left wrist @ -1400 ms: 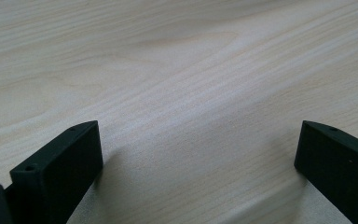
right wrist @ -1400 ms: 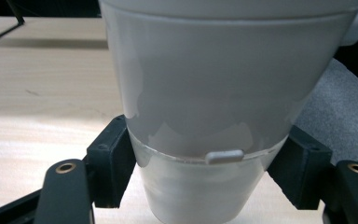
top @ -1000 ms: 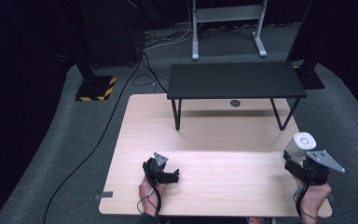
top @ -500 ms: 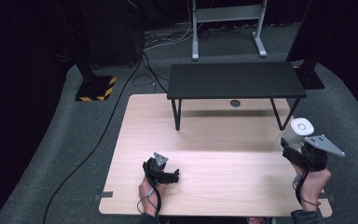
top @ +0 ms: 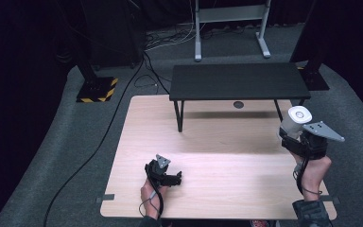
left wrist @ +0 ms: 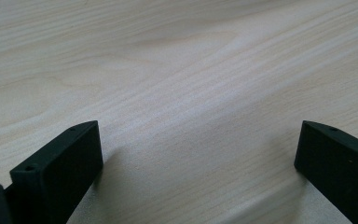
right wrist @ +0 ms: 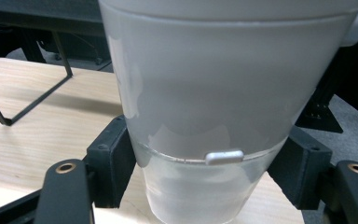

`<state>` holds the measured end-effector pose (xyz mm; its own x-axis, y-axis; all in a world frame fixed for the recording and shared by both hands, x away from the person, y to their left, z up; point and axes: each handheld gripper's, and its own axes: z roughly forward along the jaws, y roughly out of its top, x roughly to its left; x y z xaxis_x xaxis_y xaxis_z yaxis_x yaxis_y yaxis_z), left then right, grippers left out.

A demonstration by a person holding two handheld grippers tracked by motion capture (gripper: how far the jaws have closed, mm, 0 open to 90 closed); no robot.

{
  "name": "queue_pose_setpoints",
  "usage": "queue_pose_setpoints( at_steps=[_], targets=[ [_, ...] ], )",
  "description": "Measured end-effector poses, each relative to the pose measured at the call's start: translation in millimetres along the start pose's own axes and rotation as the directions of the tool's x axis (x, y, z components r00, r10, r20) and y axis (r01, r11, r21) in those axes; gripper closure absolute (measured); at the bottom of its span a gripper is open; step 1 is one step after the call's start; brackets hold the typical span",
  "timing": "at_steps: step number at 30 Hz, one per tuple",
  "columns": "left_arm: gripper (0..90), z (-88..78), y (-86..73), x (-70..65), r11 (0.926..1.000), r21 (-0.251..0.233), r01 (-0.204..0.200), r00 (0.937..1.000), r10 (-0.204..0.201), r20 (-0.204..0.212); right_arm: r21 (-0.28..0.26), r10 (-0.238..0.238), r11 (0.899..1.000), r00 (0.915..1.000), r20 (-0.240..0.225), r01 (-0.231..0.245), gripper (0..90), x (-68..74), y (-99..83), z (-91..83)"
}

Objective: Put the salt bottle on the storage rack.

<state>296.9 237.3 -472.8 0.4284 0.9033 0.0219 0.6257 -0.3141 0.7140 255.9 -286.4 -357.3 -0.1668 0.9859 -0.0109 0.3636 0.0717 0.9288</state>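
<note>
The right gripper [right wrist: 205, 172] is clamped on a white cup [right wrist: 223, 88], its jaws pressing the cup's clear lower part from both sides, and it holds the cup upright over the right edge of the table [top: 217, 156]. The left gripper [left wrist: 196, 154] sits low over the bare wood nearer the person, jaws spread wide with nothing between them. To carry well, I would keep the cup level and the squeeze steady, since the grip sits low on a tall body that could tip. Beyond the cup stands a black bench [top: 236, 80], the likeliest spot to set it. The cup's top is cut off in the right gripper view, and whether it holds liquid is hard to tell.
</note>
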Motion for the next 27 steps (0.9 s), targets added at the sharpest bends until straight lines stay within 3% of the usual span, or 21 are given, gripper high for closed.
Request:
queue_pose_setpoints(
  at_steps=[16,27],
  targets=[
    [0.2,0.0,0.1,0.4,1.0,0.001,-0.002,1.0,0.002,0.003,0.01,-0.047,0.999,0.9982,-0.037,0.048,29.0,10.5,32.6,21.9],
    [0.2,0.0,0.3,0.8,1.0,0.001,-0.003,1.0,0.003,0.005,0.006,-0.053,0.999,0.9967,-0.06,0.054,29.0,15.9,49.9,33.7]
  ],
)
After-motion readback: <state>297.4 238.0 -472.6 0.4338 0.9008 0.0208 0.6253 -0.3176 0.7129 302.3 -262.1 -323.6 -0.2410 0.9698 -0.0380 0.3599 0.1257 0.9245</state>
